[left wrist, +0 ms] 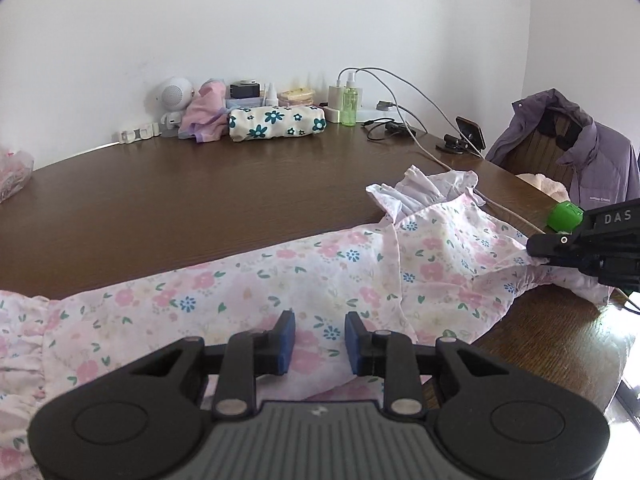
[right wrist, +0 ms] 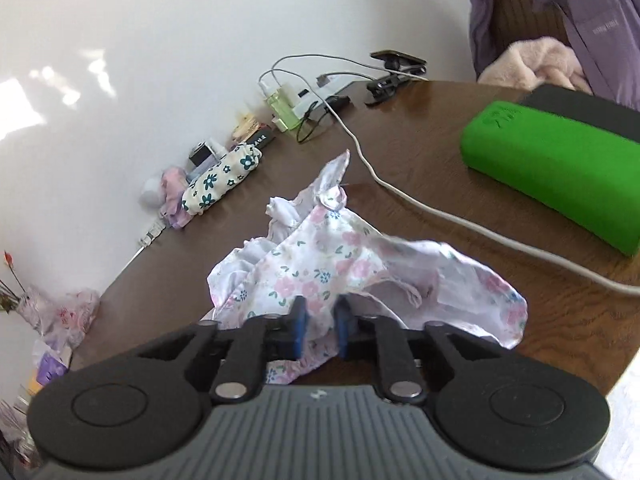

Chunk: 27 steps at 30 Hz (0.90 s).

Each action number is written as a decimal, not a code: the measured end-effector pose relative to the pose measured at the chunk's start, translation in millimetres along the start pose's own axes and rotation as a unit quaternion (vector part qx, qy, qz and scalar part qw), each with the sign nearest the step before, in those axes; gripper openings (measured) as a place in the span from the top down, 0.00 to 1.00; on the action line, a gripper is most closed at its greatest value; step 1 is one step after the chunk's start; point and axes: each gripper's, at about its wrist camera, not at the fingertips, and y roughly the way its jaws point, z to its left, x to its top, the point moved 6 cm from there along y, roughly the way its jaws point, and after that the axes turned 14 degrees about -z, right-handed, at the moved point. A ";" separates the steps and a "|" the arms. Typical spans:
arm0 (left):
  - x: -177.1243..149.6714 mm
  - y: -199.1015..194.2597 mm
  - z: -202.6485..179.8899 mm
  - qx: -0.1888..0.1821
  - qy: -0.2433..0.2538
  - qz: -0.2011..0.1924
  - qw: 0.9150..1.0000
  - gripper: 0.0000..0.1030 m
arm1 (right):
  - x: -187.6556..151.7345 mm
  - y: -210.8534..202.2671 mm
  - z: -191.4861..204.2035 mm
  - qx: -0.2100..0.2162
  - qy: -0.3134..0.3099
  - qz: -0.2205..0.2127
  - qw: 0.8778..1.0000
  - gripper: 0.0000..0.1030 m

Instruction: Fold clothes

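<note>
A pale floral garment (left wrist: 320,272) with pink and blue flowers lies stretched across the brown table (left wrist: 200,192), its frilled edge bunched at the far right. Low over its near edge is my left gripper (left wrist: 320,344), blue pads apart, cloth showing flat in the gap and not pinched. At the right, my right gripper (left wrist: 536,254) is shut on the garment's end. The right wrist view shows the same grip: the right gripper (right wrist: 320,328) pinches a fold of the garment (right wrist: 320,268), and the cloth rises crumpled off the table (right wrist: 440,160).
Along the back wall stand a floral pouch (left wrist: 276,122), a green bottle (left wrist: 349,106), chargers and a white cable (right wrist: 400,196). A phone on a stand (left wrist: 470,134) and a purple jacket on a chair (left wrist: 592,160) are at the right. A green block (right wrist: 552,176) lies near the cable.
</note>
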 end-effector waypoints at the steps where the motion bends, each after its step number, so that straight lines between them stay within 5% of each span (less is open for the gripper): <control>1: -0.4 -0.7 -0.2 0.001 0.001 -0.002 1.000 0.75 | 0.6 2.7 6.0 0.003 -0.030 -0.009 1.000 0.96; 3: -1.1 -1.9 -0.3 0.002 0.001 -0.008 1.000 0.75 | -0.9 6.0 28.3 0.030 -0.148 -0.034 0.988 0.97; 5: -1.1 -2.5 4.8 -0.001 -0.027 -0.017 0.999 0.75 | -7.8 2.2 57.1 0.079 -0.289 -0.067 0.952 0.97; 7: 2.7 -7.9 18.4 -0.014 -0.090 -0.023 0.996 0.75 | -25.8 -6.9 90.7 0.166 -0.418 -0.070 0.890 0.97; 10: 17.6 -36.4 55.8 -0.025 -0.188 -0.078 0.979 0.72 | -66.8 -20.0 129.1 0.289 -0.555 -0.036 0.779 0.97; 12: 25.4 -56.2 80.7 -0.004 -0.216 -0.108 0.970 0.64 | -93.5 -23.7 144.8 0.341 -0.595 -0.006 0.728 0.97; 13: 29.1 -66.0 92.5 0.005 -0.228 -0.122 0.966 0.62 | -103.8 -23.7 150.1 0.354 -0.601 0.005 0.717 0.97; 16: 34.2 -79.4 101.9 0.003 -0.205 -0.122 0.971 0.59 | -135.6 -19.9 158.6 0.370 -0.621 0.058 0.689 0.96; 19: 30.6 -69.5 94.7 -0.006 -0.200 -0.099 0.975 0.59 | -141.7 -20.2 161.5 0.361 -0.620 0.050 0.695 0.90; 21: 28.1 -58.3 89.4 -0.014 -0.206 -0.083 0.975 0.59 | -130.9 -31.1 158.0 0.361 -0.608 0.032 0.707 0.59; 23: 25.9 -48.7 84.0 -0.030 -0.211 -0.075 0.974 0.59 | -104.3 -54.3 148.0 0.373 -0.573 0.003 0.730 0.42; 27: 26.6 -41.2 61.9 -0.071 -0.182 -0.072 0.978 0.59 | -31.2 -74.9 118.9 0.317 -0.435 -0.053 0.841 0.40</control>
